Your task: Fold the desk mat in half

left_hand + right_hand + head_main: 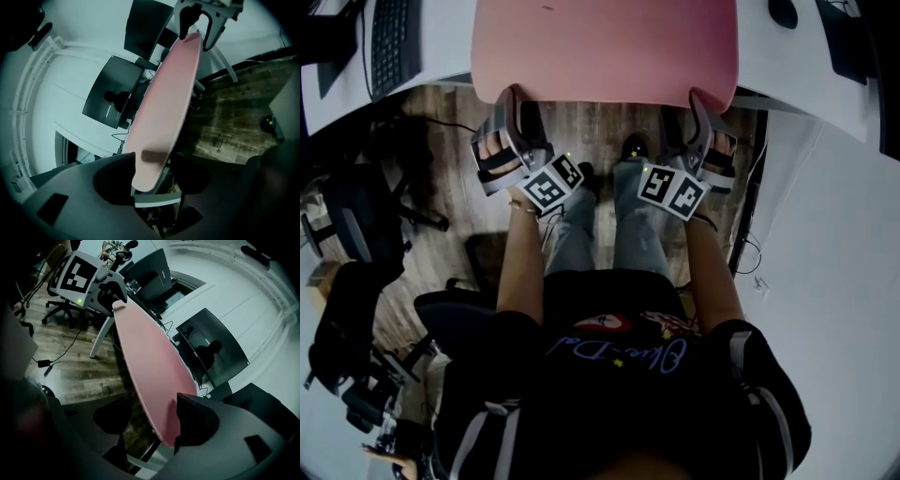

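Head view: pink desk mat (pixel 605 47) is lying on the white surface (pixel 787 56), its near edge overhanging; left hand-held gripper (pixel 511 98) and right hand-held gripper (pixel 701 101) are straddling its near corners; left gripper view: the jaws are standing apart around the corner, not pinching; right gripper view: likewise open; both should be clamping squarely before lifting evenly.

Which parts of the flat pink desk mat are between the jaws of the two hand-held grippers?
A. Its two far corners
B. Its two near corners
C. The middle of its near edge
B: the left gripper and the right gripper each stand at one near corner of the flat pink desk mat, with that corner between open jaws.
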`<action>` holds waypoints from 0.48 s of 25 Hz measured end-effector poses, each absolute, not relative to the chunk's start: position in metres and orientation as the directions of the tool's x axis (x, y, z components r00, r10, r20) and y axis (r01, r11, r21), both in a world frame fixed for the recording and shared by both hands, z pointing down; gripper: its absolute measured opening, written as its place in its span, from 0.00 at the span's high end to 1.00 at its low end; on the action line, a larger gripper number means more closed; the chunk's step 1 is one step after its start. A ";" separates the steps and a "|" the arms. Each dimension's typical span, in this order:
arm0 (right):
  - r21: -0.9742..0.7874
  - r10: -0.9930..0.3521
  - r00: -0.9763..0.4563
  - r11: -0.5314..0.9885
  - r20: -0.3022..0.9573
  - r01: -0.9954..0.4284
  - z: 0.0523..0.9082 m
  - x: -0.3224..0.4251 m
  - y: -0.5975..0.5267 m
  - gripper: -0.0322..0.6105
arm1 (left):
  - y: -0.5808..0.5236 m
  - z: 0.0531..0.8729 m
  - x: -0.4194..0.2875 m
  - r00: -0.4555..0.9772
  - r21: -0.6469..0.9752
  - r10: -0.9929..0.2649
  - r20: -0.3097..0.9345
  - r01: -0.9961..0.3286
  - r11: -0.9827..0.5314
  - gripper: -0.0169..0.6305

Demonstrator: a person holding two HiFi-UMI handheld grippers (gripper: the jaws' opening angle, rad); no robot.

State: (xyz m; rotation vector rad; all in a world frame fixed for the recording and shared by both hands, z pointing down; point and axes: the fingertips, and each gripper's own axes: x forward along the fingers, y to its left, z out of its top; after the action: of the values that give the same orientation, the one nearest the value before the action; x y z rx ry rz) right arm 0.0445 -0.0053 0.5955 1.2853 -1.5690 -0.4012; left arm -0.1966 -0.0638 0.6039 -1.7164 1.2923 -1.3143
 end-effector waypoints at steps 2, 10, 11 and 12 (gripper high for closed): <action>0.763 -0.868 0.096 0.370 0.487 -0.530 0.591 0.047 -0.007 0.56 | -0.060 0.603 -0.197 0.043 -0.878 -0.932 0.360 -0.322 -0.354 0.66; 0.739 -0.861 0.060 0.396 0.505 -0.546 0.577 0.042 0.002 0.57 | -0.045 0.590 -0.197 0.083 -0.867 -0.925 0.372 -0.324 -0.378 0.94; 0.736 -0.860 0.052 0.403 0.508 -0.543 0.575 0.041 0.004 0.59 | -0.044 0.587 -0.198 0.084 -0.862 -0.921 0.381 -0.329 -0.386 0.95; 0.736 -0.859 0.043 0.410 0.510 -0.539 0.573 0.040 0.006 0.61 | -0.044 0.584 -0.198 0.085 -0.856 -0.918 0.387 -0.336 -0.392 0.95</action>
State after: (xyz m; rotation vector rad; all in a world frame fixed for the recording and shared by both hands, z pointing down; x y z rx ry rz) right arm 0.0398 0.0059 0.5726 1.2549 -1.6265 -0.3846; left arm -0.1977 -0.0437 0.5837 -1.7931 1.2367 -1.3065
